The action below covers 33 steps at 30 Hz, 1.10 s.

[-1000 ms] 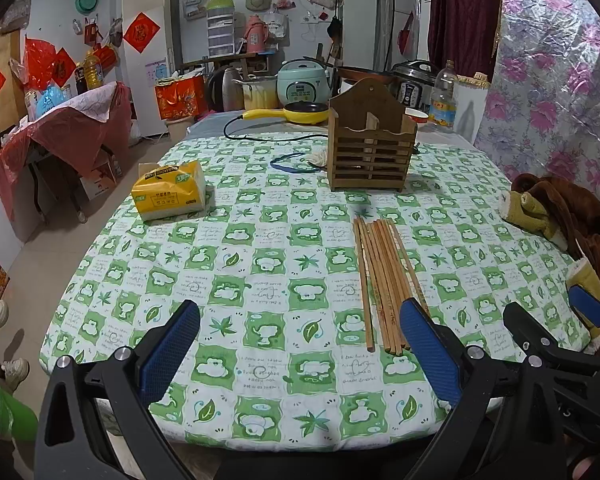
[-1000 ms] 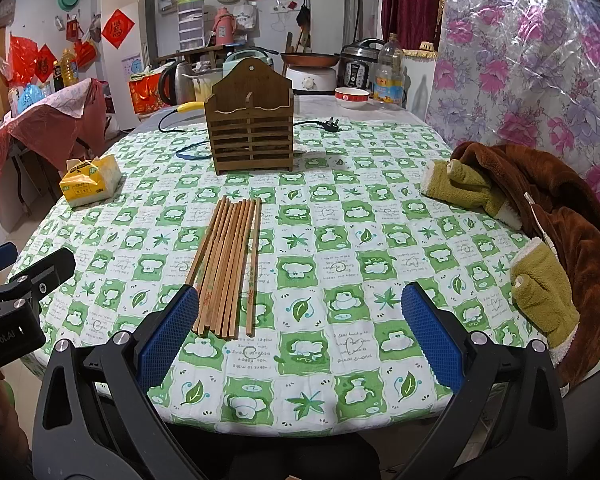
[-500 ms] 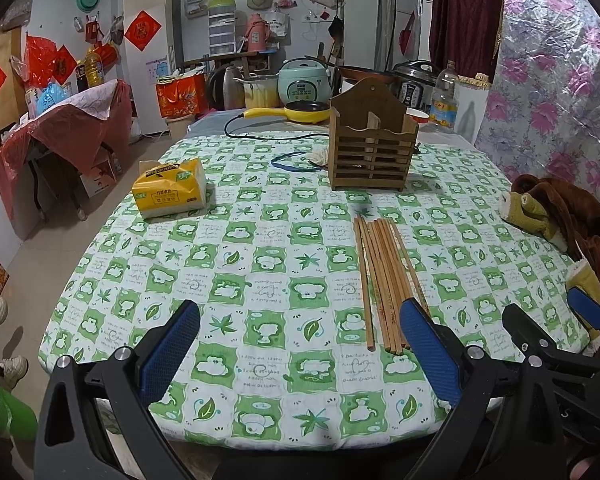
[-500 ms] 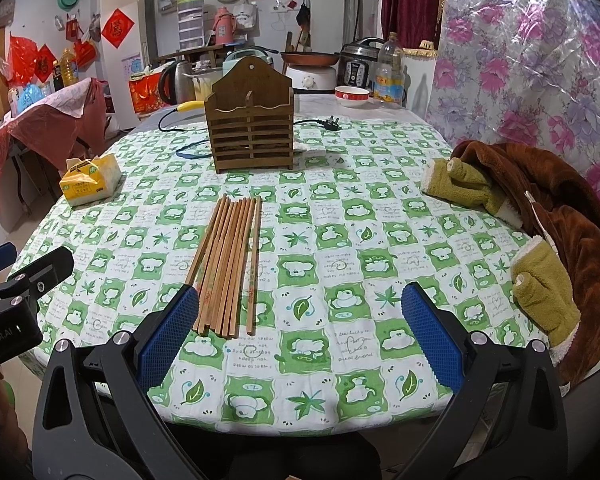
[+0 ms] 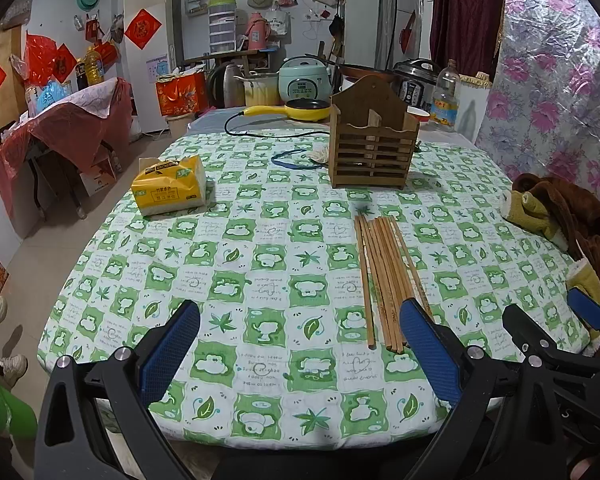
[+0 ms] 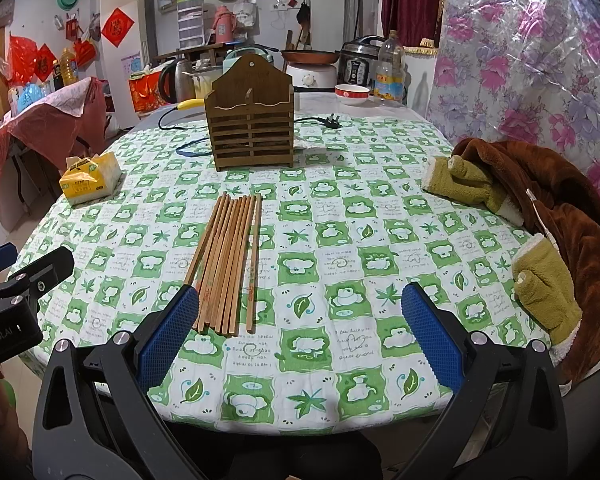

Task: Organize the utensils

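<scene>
Both the left claw [image 5: 300, 344] and right claw [image 6: 300, 324] gape empty over the table [image 6: 340, 380]. Chopsticks [image 6: 230, 260] lie bundled before the wooden holder [image 6: 250, 128]; tissue pack [image 6: 90, 178] left, brown coat [image 6: 560, 208] right.

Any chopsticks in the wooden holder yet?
No, the wooden holder shows no chopsticks above its rim; the chopsticks all lie flat on the tablecloth in front of it.

place: home kitchen/dining room | cues: rice cooker [image 5: 303, 80], pressure cooker [image 6: 357, 65], kettle [image 5: 233, 85] behind round table [image 6: 340, 240] with green cloth | fridge [image 5: 148, 60] | bags on wall
</scene>
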Available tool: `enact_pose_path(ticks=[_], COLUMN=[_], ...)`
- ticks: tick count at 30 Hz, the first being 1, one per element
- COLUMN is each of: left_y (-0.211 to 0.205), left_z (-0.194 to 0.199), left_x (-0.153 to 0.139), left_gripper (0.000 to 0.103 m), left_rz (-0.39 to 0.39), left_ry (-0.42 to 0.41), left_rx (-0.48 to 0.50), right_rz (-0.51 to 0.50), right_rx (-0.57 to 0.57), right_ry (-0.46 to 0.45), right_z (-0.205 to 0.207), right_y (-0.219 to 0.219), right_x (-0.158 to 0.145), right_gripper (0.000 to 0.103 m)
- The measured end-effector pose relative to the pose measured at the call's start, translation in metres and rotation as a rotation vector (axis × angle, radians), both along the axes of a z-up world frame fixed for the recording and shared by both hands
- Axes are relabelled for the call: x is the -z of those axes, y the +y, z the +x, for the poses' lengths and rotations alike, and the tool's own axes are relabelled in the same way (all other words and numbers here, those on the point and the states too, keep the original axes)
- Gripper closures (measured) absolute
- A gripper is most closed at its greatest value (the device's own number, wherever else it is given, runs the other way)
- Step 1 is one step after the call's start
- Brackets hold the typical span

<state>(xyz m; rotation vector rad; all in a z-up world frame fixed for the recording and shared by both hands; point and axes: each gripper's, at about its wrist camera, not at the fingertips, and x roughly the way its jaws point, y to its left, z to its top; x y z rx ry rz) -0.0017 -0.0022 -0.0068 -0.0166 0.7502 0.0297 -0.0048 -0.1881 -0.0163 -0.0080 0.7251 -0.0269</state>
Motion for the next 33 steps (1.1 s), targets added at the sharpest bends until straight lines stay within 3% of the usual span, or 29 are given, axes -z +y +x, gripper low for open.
enact_pose_path(ticks=[14,23,26,30,33], left_y=[0.002,0.007,-0.003,-0.007,-0.014], left_z=[0.006,0.031,0.036,0.045,0.049], left_x=[0.016,0.067,0.082,0.098,0.105], left_gripper=[0.005,0.005,0.005,0.005,0.005], left_rz=[0.028,0.058,0.105,0.083,0.112], left_ry=[0.021,0.146,0.162,0.195,0.201], left_rx=[0.013,0.051,0.081,0.097,0.115], right_rz=[-0.009,-0.001,0.001,0.015,0.023], right_rx=[0.009,0.052,0.054,0.055,0.06], right_ry=[0.024,0.081,0.092,0.103,0.108], right_z=[0.004,0.018,0.022,0.027,0.031], right_y=[-0.002,-0.017,-0.022,-0.028,-0.033], right_x=[0.014,0.032,0.037,0.041,0.043], right_gripper=[0.005,0.005,0.005,0.005,0.005])
